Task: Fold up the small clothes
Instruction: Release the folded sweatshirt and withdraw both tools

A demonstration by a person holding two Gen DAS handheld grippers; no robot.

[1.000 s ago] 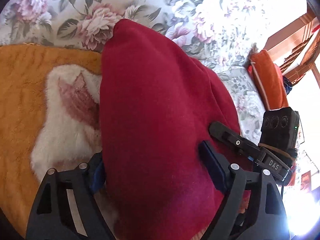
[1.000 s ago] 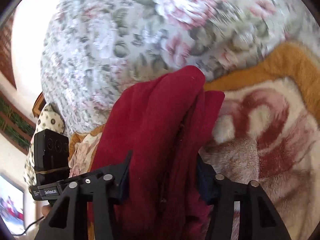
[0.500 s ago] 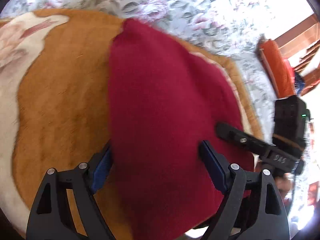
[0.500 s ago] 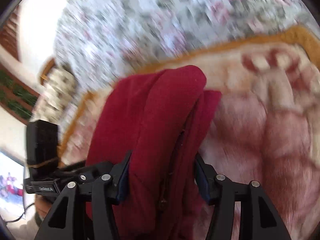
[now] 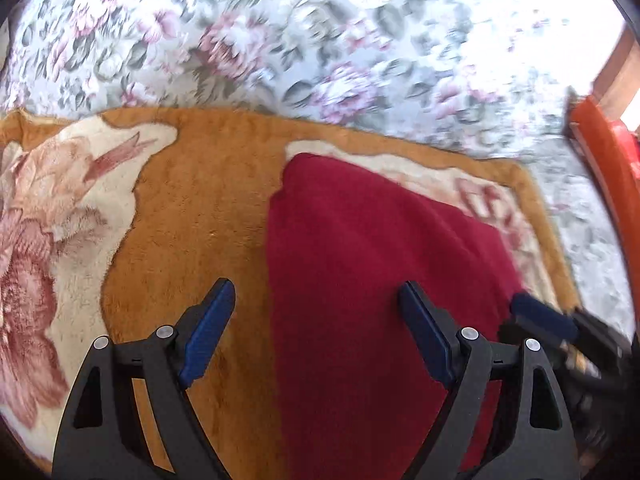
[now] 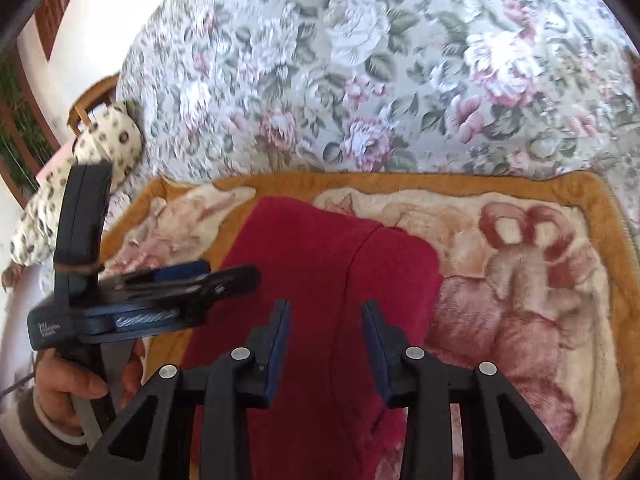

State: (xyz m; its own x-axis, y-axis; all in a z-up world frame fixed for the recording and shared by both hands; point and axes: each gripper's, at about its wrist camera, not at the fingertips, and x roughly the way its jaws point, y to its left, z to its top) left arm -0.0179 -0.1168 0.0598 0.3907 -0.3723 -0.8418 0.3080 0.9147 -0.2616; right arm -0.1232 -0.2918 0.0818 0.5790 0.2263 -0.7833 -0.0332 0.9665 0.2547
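The red garment (image 5: 372,280) is laid folded on the orange plush blanket (image 5: 192,216), which is spread on the flowered bed cover (image 6: 360,80). The left hand-held gripper (image 5: 316,332) is held wide open above it, nothing being clamped. The jaws of the right hand-held gripper (image 6: 326,344) have just been closing; they stand apart over the cloth and no fabric is pinched.

If the cloth is brushed by a finger, the fold could be opened again.

Only in the right wrist view are seen the layered edge of the fold and the person's hand (image 6: 76,384).
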